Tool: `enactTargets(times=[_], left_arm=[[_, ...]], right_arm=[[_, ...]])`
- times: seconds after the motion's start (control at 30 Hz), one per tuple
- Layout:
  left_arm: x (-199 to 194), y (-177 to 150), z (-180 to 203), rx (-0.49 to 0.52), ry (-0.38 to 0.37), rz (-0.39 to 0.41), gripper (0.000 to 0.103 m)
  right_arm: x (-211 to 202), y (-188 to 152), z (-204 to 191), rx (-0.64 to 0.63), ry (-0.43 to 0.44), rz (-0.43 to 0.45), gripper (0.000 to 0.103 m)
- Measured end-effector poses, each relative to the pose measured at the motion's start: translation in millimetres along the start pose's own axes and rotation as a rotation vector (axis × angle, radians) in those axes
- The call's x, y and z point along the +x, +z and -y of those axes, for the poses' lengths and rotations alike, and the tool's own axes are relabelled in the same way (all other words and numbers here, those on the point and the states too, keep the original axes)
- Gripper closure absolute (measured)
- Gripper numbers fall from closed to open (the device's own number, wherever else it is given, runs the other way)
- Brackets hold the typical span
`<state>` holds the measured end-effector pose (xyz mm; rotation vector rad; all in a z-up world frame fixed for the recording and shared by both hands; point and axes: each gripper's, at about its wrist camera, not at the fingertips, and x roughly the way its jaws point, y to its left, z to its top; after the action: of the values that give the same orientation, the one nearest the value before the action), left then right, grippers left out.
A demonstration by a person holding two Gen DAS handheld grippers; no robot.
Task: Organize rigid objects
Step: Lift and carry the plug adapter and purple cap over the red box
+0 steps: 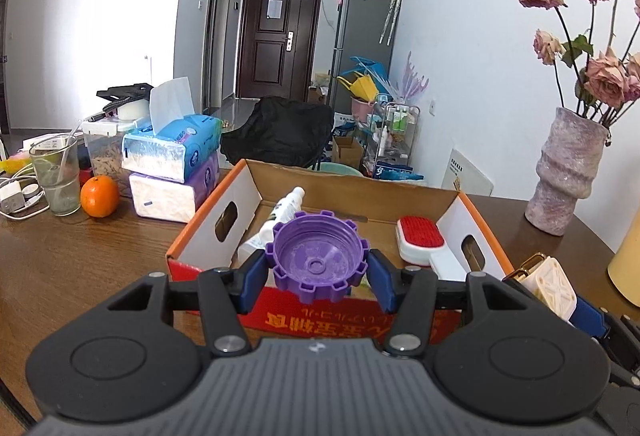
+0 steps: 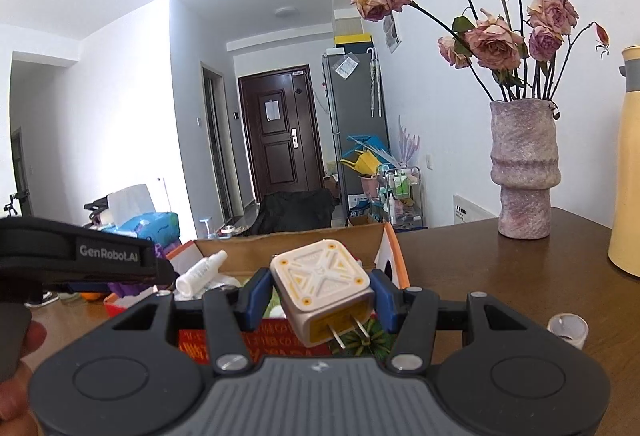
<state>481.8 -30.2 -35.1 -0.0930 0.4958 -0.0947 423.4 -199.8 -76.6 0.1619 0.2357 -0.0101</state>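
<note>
My left gripper (image 1: 318, 270) is shut on a purple ridged bottle cap (image 1: 318, 262), held above the near wall of an open cardboard box (image 1: 208, 240). Inside the box lie a white spray bottle (image 1: 280, 220) and a red-and-white brush (image 1: 420, 238). My right gripper (image 2: 322, 294) is shut on a white and yellow plug charger (image 2: 324, 288), prongs pointing back at the camera, held above the box's near right corner (image 2: 394, 256). The charger also shows at the right edge of the left wrist view (image 1: 550, 286). The spray bottle shows in the right wrist view (image 2: 202, 272).
On the brown wooden table (image 1: 80, 256) stand stacked tissue packs (image 1: 176, 163), an orange (image 1: 100, 195), a glass (image 1: 56, 175) and cables at left. A vase of dried roses (image 2: 524, 171), a yellow jug (image 2: 626, 163) and a small clear cap (image 2: 568, 330) stand at right.
</note>
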Motion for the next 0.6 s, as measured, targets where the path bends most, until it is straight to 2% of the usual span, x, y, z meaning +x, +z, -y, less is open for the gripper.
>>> enactTargets(times=[0.6], left_arm=[[45.5,21.8,-5.9,-0.006,0.023,0.003,0.048]], right_arm=[[58.4,11.2,-4.0,0.017,0.026,-0.012,0.051]])
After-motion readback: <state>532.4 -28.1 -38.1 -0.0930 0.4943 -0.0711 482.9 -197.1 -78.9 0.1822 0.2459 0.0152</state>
